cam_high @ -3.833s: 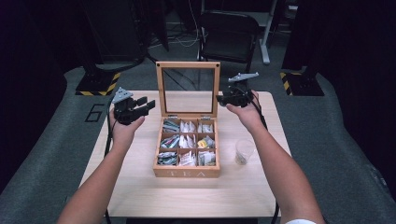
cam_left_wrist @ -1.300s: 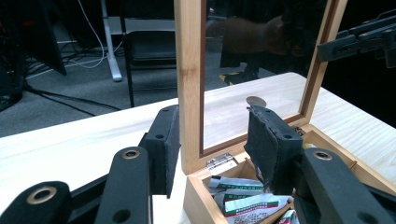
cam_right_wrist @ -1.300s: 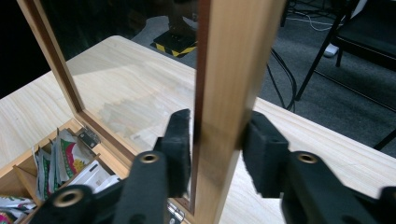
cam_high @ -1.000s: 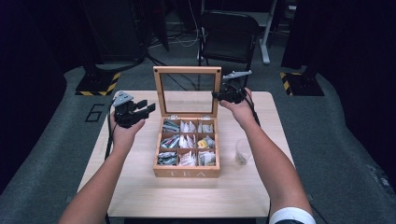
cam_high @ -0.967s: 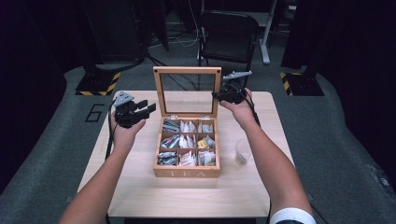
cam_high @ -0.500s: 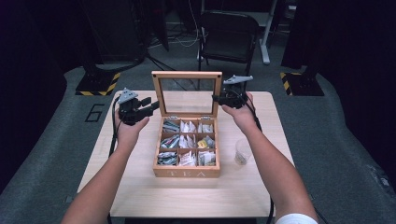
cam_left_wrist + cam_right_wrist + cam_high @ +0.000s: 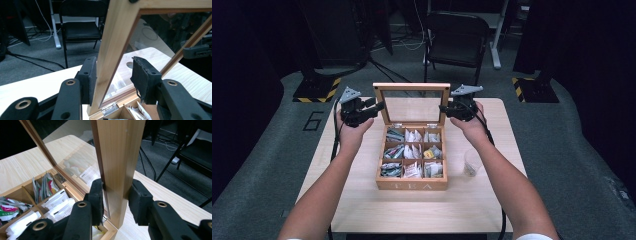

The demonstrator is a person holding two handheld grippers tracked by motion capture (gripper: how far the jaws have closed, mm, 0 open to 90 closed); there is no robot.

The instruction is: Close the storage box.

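A wooden tea box (image 7: pixel 412 185) stands mid-table, its compartments full of tea bags (image 7: pixel 412 150). Its glass-paned lid (image 7: pixel 412 86) is raised. My left gripper (image 7: pixel 379 106) is at the lid's left edge. In the left gripper view its jaws (image 7: pixel 113 61) straddle the lid frame (image 7: pixel 117 30): one pad lies against the wood, the other stands off it. My right gripper (image 7: pixel 443 108) is at the lid's right edge. In the right gripper view (image 7: pixel 116 183) both pads press the frame (image 7: pixel 117 145), with tea bags (image 7: pixel 55 200) below.
A small clear cup (image 7: pixel 472 162) sits on the table (image 7: pixel 362 210) right of the box, beside my right forearm. A black chair (image 7: pixel 457 40) stands behind the table. Yellow-and-black striped bases (image 7: pixel 317 92) rest on the floor at both far corners.
My left gripper has moved right to the lid's left edge. The lid's top rail sits lower in the high view, and the right gripper has shifted slightly with it.
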